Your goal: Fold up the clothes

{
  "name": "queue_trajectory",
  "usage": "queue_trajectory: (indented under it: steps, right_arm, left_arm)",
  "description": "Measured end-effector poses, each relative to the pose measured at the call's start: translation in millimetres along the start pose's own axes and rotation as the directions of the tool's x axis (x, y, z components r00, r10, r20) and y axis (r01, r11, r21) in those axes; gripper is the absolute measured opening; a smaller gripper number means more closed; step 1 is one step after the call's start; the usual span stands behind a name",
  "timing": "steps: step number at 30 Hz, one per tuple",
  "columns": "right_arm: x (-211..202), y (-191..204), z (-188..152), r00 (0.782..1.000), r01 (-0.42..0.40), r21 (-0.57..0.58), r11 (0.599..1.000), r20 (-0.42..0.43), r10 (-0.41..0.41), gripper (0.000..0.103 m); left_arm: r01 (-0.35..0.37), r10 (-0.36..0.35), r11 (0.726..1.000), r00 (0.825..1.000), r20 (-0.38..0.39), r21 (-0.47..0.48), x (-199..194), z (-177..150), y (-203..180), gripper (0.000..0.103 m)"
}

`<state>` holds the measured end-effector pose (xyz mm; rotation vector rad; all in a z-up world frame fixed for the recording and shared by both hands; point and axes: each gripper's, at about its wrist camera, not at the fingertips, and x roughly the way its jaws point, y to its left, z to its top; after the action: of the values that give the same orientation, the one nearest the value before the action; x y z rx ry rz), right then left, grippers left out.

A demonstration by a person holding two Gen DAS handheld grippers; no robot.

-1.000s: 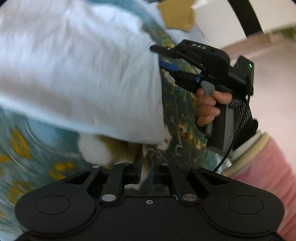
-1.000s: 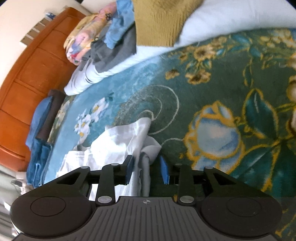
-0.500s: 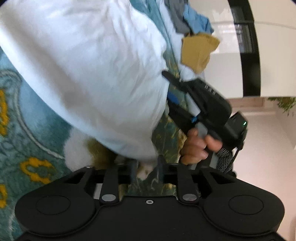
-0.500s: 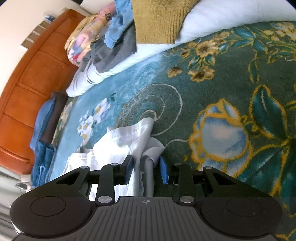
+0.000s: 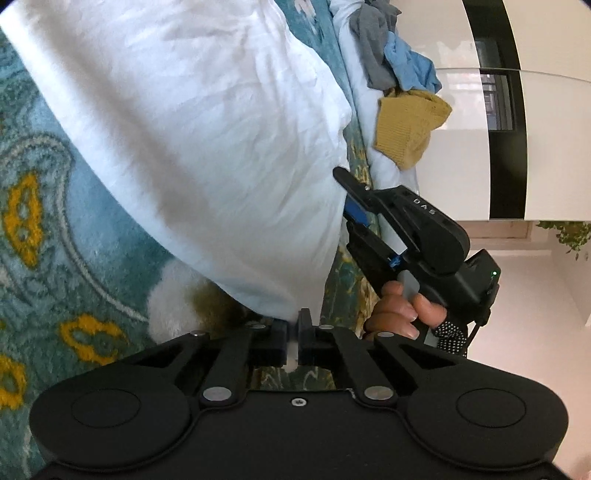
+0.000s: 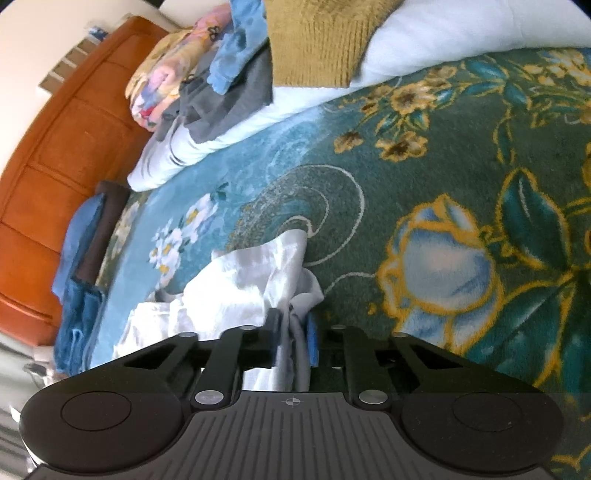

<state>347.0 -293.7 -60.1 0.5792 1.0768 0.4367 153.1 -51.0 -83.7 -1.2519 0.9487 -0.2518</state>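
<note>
floral teal blanket [image 6: 406, 192], wooden headboard [image 6: 62, 155], white pillow [image 6: 461, 33]

Seen from the left gripper [image 5: 291, 334], the white cloth [image 5: 207, 140] has swung from lying across above it to hanging in a long slant up to its left. The right gripper [image 5: 351, 218], a second ago level with the cloth's upper edge, has dropped close beside the left one, its hand [image 5: 400, 308] just off the finger. The pile [image 5: 399, 66] has come into view beyond them.
</note>
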Motion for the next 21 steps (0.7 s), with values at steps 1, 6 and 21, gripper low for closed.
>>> queue_trajectory:
  steps: [1,6,21]
  right_arm:
    - [-0.9,3.2,0.7,1.0,0.009,-0.005,1.0,-0.001,-0.009,0.008]
    - [-11.1,29.3,5.3,0.999,0.045,-0.081,0.996,0.011,-0.045,0.008]
    - [-25.0,137.0,12.0,0.999,0.034,-0.292,0.956,0.035,-0.024,0.008]
  left_arm:
    - [0.005,-0.005,1.0,1.0,0.002,0.006,-2.6,0.5,-1.8,0.0]
    - [0.058,-0.058,0.998,0.998,0.018,-0.001,-18.7,7.9,-10.4,0.0]
    - [0.19,-0.171,0.975,0.973,0.154,-0.117,-96.0,45.8,11.0,0.0]
